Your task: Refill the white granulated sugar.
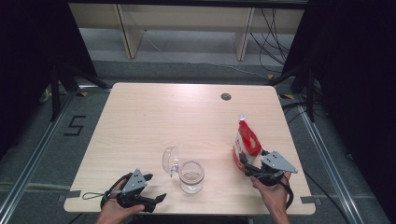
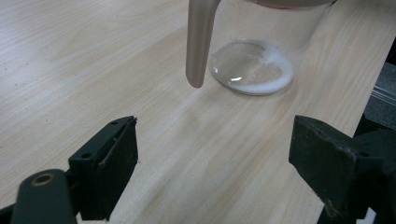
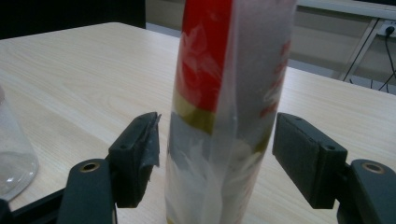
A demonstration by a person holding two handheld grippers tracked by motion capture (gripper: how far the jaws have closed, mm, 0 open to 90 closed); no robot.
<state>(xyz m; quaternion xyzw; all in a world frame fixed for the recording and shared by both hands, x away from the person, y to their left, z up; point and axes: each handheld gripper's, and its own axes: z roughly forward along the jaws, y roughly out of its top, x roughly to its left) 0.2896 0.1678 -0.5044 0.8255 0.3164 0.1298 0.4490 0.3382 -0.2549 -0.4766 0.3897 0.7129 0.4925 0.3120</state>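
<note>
A red and white bag [image 1: 246,142] stands upright near the table's right edge. My right gripper [image 1: 243,164] reaches it from the near side. In the right gripper view the bag [image 3: 224,93] rises between the two black jaws of that gripper [image 3: 217,135], with a narrow gap on each side, so the gripper is open. A clear glass jar [image 1: 192,176] with white residue at its bottom stands near the front edge, its hinged lid [image 1: 170,159] swung open to the left. My left gripper [image 1: 155,187] rests open left of the jar, and its jaws [image 2: 215,135] face the jar [image 2: 252,70] with nothing between them.
The wooden table [image 1: 154,116] has a round cable hole [image 1: 226,96] at the back right. Black stands [image 1: 58,84] flank the table on the floor, and cables [image 1: 273,32] trail beyond its far edge. The jar [image 3: 14,158] sits at the left of the right gripper view.
</note>
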